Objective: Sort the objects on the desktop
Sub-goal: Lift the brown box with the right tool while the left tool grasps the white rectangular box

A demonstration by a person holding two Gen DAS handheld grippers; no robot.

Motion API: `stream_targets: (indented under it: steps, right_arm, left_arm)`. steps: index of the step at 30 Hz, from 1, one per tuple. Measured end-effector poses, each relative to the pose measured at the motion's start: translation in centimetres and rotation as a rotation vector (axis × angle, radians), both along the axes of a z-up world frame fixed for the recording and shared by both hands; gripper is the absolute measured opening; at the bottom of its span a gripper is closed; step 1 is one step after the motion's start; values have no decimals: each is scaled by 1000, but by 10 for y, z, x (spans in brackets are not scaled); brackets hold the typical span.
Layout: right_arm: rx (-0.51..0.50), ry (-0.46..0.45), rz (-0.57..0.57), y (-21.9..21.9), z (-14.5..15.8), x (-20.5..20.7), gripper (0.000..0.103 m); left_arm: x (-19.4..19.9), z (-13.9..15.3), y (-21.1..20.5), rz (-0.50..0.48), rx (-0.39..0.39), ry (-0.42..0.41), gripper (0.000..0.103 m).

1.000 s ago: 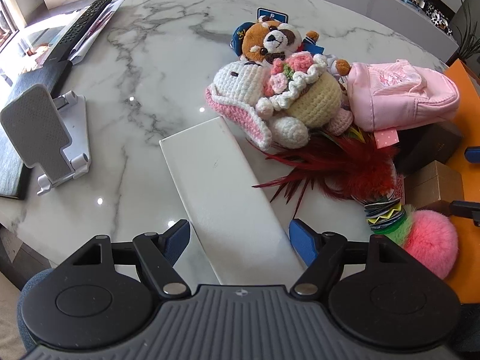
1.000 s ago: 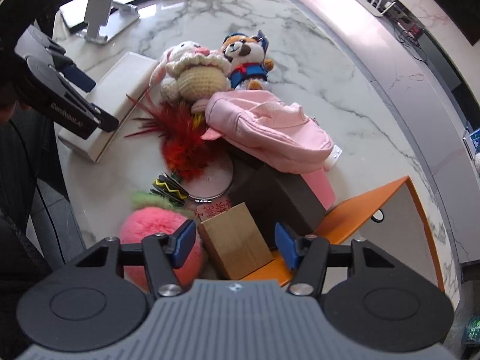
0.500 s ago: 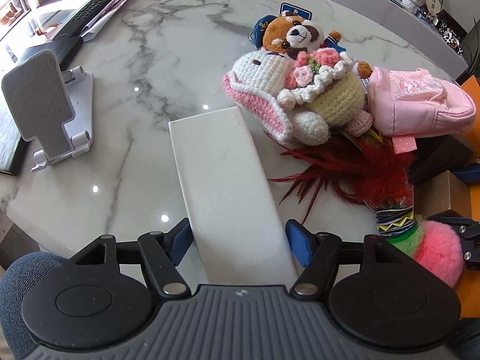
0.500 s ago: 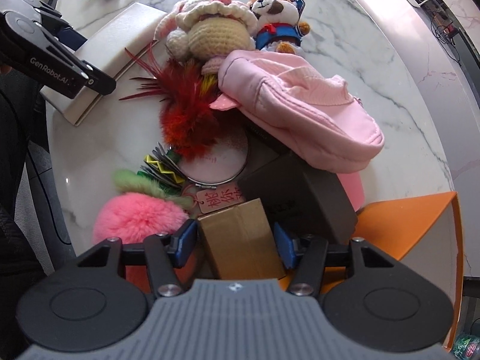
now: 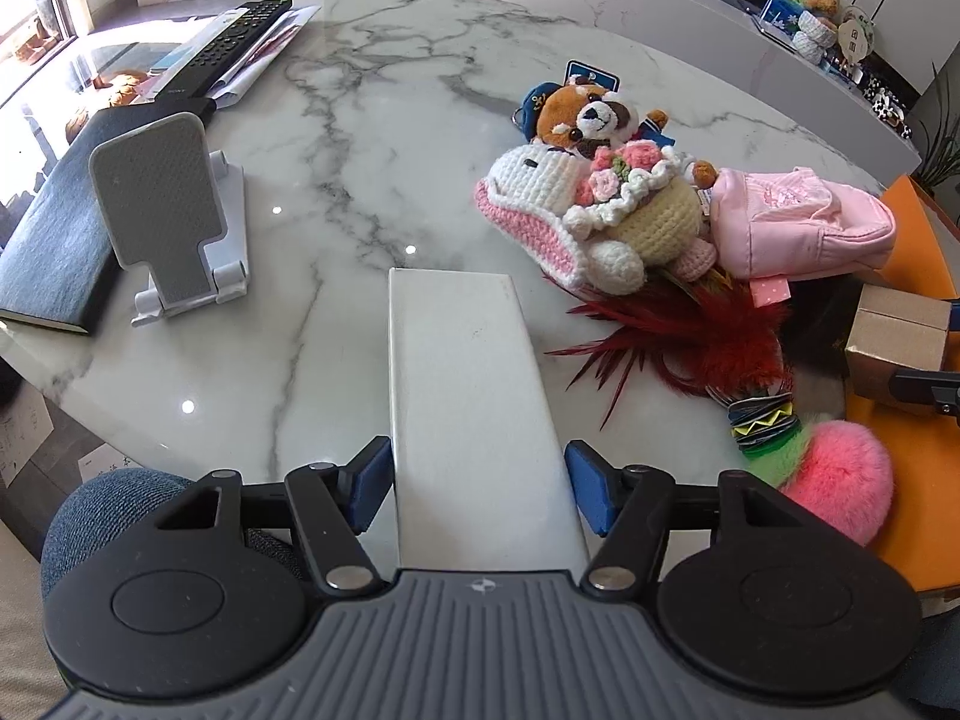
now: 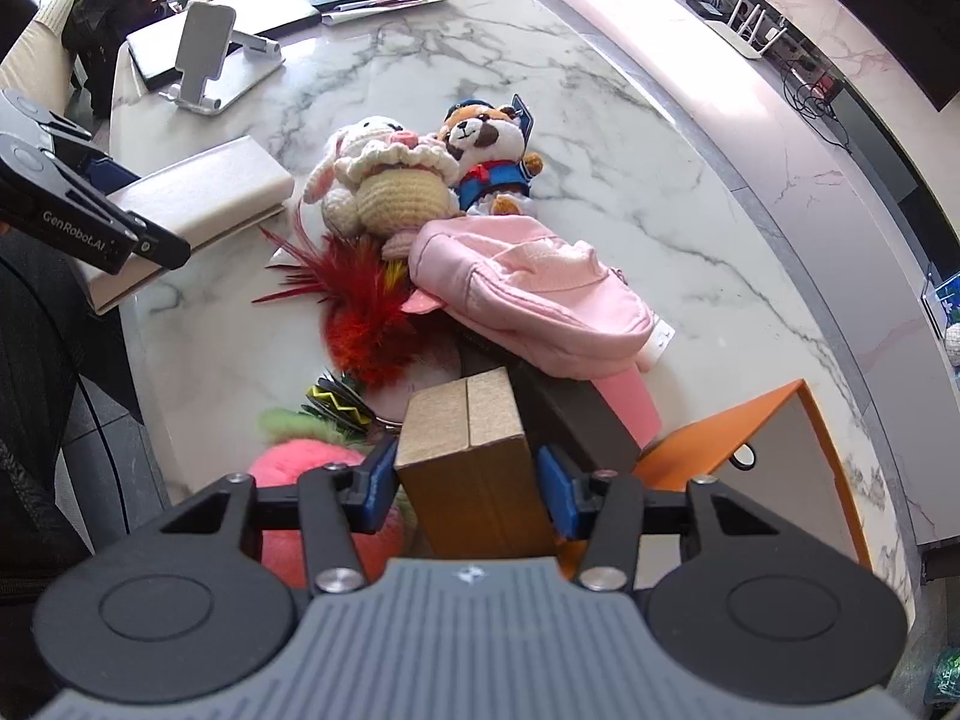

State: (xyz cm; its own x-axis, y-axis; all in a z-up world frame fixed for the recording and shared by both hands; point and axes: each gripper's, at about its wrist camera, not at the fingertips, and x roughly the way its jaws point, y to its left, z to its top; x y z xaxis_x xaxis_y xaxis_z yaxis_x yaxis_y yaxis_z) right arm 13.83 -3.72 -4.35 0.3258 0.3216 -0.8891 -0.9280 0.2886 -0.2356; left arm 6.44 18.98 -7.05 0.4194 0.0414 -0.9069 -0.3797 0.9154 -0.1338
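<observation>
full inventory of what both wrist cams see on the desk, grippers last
white box: 1, white, table's near edge, between left jaws
brown cardboard box: 1, tan, between right jaws
dark box: 1, dark brown, under pink pouch
orange tray: 1, orange, right edge
pink pouch: 1, pink, on dark box
crochet bunny: 1, white, cream, pink, mid-table
plush red panda: 1, brown, blue, behind bunny
feather charm: 1, red, beside bunny
pompom: 1, pink and green, near tray
phone stand: 1, white and grey, left
notebook: 1, dark, far left
remote: 1, black, on papers, far side
marble table: 1, white
left gripper: closing, pads not yet pressing
right gripper: closing on cardboard box
</observation>
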Motion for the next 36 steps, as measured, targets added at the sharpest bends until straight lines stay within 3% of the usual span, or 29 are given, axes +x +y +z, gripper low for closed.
stream_targets:
  steps: [11,18,19,20,22,24,25,33,36]
  right_arm:
    - [160,-33,-94,-30,37,-13,52]
    - [215,-50,-125,-54,49,-21,51]
    - [224,-54,-128,-59,51,-23,51]
    - [230,-57,-131,-62,53,-24,51]
    - [242,-63,-139,-70,56,-27,51]
    - [253,-68,-144,-76,58,-28,51]
    - [259,-68,-150,-79,58,-28,51]
    - [299,-49,-176,-92,56,-28,50]
    - [303,-49,-178,-93,57,-29,49]
  left_arm:
    - [-6,18,16,44,-152,-28,71]
    - [3,39,5,-3,-163,-53,67]
    - [4,42,4,-3,-164,-63,42]
    - [5,47,4,-6,-176,-75,30]
    - [9,50,2,-23,-230,-60,30]
    - [12,50,-6,-46,-178,-53,23]
    - [14,49,-9,-54,-155,-47,14]
    - [24,26,-17,-64,-148,-13,13]
    - [22,24,-19,-61,-113,-2,18]
